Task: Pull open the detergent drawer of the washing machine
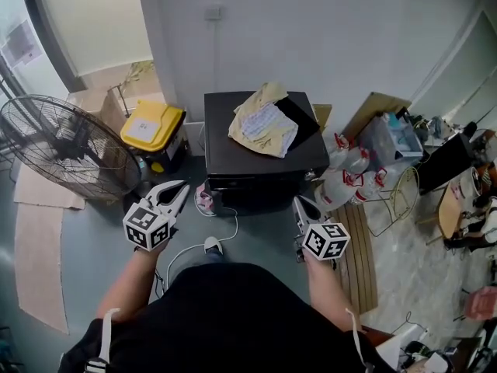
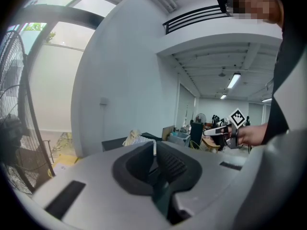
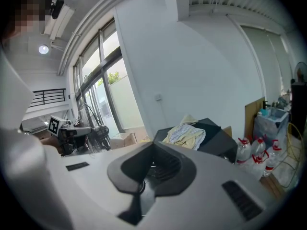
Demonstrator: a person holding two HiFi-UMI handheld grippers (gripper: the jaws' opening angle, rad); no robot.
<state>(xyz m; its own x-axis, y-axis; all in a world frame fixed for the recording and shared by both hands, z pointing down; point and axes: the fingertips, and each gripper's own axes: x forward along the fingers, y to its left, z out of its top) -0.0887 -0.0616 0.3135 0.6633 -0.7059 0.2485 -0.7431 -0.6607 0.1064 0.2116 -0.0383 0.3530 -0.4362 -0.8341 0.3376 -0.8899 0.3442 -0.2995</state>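
The black washing machine [image 1: 233, 158] sits in the centre of the head view with a crumpled cloth [image 1: 264, 123] on its lid. Its front face is turned down-frame toward the person. The drawer itself cannot be picked out (that face is too steeply foreshortened), so I cannot tell whether it is in or out. Both tongs hover low before that front. The left tongs [image 1: 174, 189] are spread, off the lower-left corner. The right tongs [image 1: 300, 203] are pressed together and empty, close by the lower-right corner and seemingly nearer. Any pull would probably run down-frame, toward the person.
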